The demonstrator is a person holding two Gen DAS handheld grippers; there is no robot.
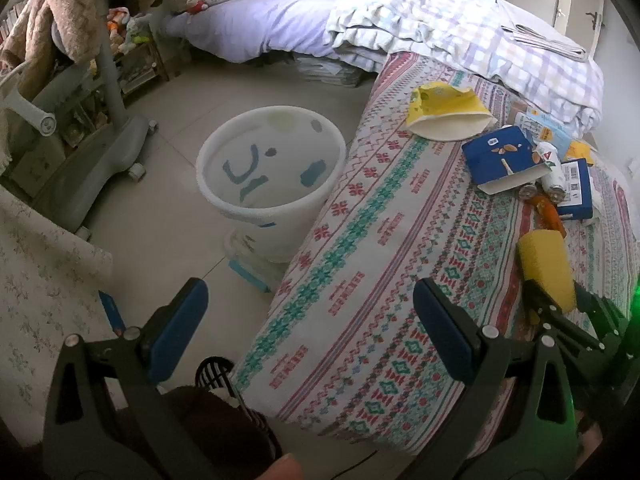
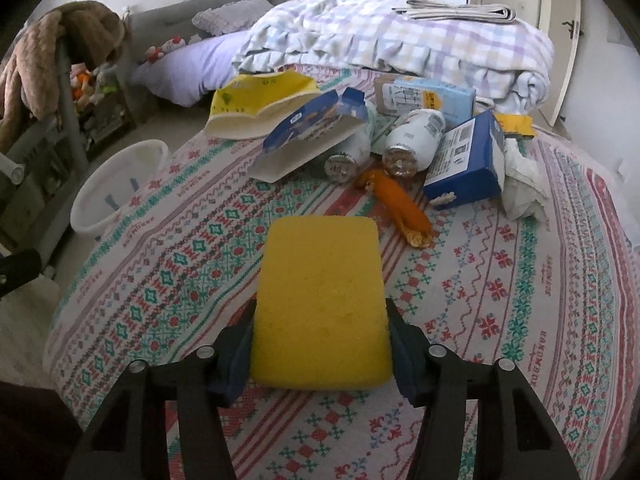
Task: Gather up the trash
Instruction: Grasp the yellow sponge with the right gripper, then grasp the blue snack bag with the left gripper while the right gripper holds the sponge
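My right gripper (image 2: 320, 336) is shut on a yellow sponge (image 2: 320, 280), its pads pressed against both sides, low over the patterned bedspread (image 2: 520, 320); the sponge (image 1: 546, 268) also shows in the left wrist view. Beyond it lies a trash pile: a yellow bag (image 2: 256, 100), an open blue box (image 2: 312, 132), two cans (image 2: 412, 144), an orange wrapper (image 2: 400, 204), a blue carton (image 2: 468, 160) and crumpled tissue (image 2: 524, 184). A white bin (image 1: 202, 160) stands on the floor beside the bed. My left gripper (image 1: 312, 296) hangs open over the bed's edge with nothing between its fingers.
A folded checked quilt (image 1: 480, 28) with newspapers (image 2: 460, 12) on top lies at the back of the bed. A grey chair base (image 1: 100, 152) draped with a brown blanket (image 1: 60, 4) stands left of the bin. A floral cloth (image 1: 40, 280) hangs at near left.
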